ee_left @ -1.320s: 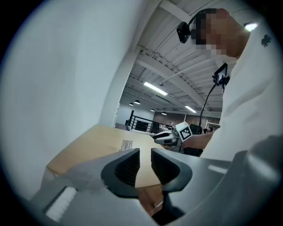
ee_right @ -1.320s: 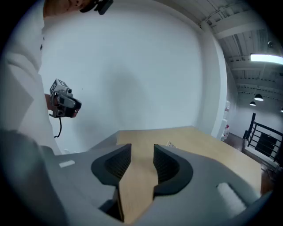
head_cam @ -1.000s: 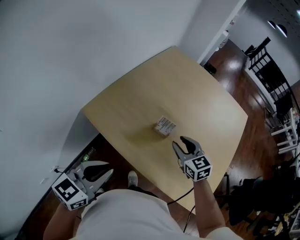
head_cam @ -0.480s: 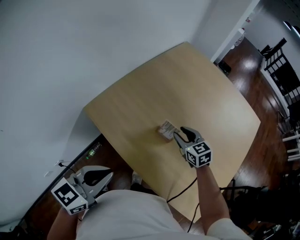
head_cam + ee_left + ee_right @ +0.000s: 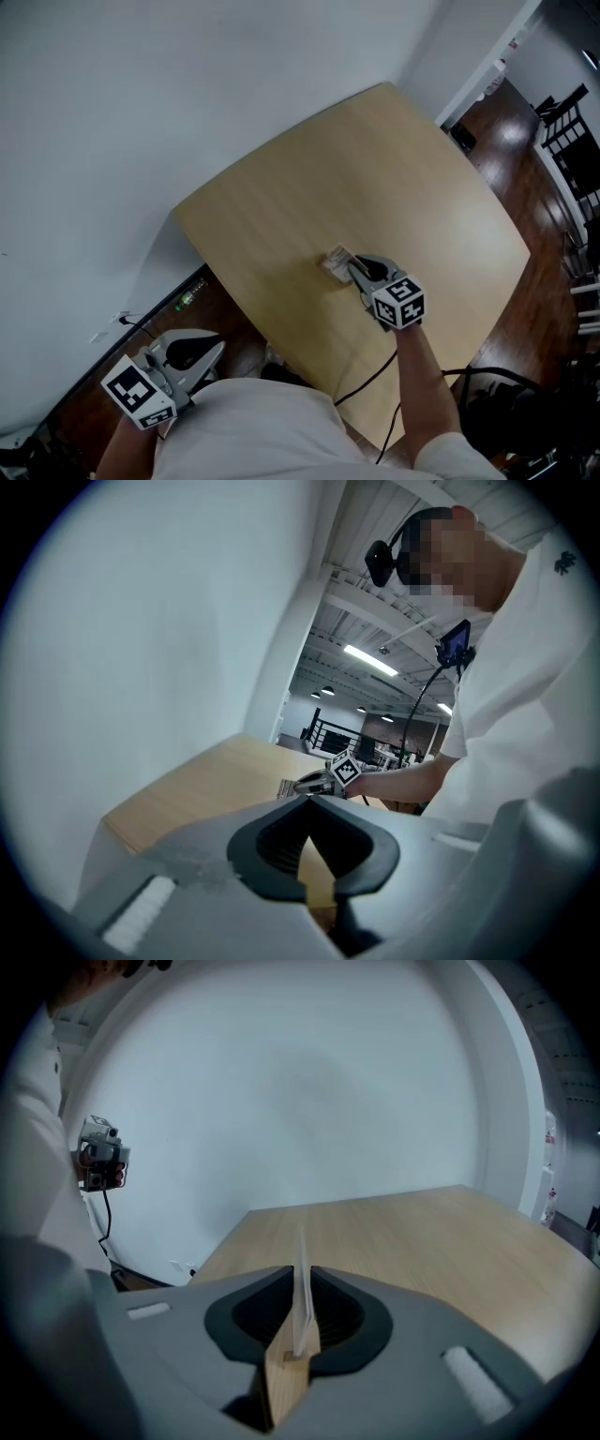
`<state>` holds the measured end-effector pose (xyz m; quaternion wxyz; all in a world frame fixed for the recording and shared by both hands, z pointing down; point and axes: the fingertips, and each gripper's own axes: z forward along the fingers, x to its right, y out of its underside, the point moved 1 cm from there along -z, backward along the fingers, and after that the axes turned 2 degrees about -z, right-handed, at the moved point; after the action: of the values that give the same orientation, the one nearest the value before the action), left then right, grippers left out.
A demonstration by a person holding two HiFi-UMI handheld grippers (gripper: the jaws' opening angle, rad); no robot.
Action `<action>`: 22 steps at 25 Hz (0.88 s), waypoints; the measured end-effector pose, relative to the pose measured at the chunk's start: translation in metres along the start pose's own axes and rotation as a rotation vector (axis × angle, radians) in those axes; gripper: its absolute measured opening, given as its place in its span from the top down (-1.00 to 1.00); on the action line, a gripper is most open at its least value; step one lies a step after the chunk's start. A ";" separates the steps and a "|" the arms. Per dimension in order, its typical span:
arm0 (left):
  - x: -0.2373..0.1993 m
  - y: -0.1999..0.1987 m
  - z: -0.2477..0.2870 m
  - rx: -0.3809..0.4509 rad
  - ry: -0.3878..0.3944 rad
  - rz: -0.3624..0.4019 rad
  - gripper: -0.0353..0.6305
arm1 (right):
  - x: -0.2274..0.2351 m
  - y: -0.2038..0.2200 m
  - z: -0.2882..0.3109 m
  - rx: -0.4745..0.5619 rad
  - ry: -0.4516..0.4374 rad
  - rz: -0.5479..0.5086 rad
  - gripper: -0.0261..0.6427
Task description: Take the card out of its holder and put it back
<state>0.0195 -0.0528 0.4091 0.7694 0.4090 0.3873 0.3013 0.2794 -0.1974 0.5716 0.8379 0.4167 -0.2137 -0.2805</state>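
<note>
A white printed card point(image 5: 336, 255) stands upright in a small wooden holder point(image 5: 329, 269) near the middle of the light wooden table point(image 5: 422, 169). My right gripper point(image 5: 361, 267) reaches it from the near side. In the right gripper view the card point(image 5: 301, 1251) stands edge-on between the jaws, which are closing and rest against both its faces, with the holder block point(image 5: 286, 1377) below. My left gripper point(image 5: 214, 349) hangs off the table at the lower left beside the person's body, shut and holding nothing point(image 5: 309, 799). Its view shows the right gripper point(image 5: 323, 782) at the card far ahead.
A white wall runs along the table's far left side. Dark wooden floor point(image 5: 511, 122) surrounds the table, with black chairs point(image 5: 572, 131) at the far right. A black cable point(image 5: 370, 375) hangs from the right arm over the table's near edge.
My right gripper has moved forward from short of the card to around it, and its jaws have narrowed onto the card. The left gripper has stayed low at the left.
</note>
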 end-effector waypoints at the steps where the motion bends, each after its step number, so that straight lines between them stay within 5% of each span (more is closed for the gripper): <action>1: 0.000 0.000 0.000 0.001 -0.002 -0.002 0.88 | 0.000 0.000 0.000 -0.001 -0.005 -0.001 0.78; 22: 0.003 0.007 -0.017 0.028 0.008 0.000 0.88 | -0.012 -0.037 -0.024 0.023 -0.013 -0.069 0.86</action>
<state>0.0058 -0.0403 0.4081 0.7620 0.4185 0.3946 0.2976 0.2737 -0.1943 0.5267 0.8216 0.4315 -0.2078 -0.3093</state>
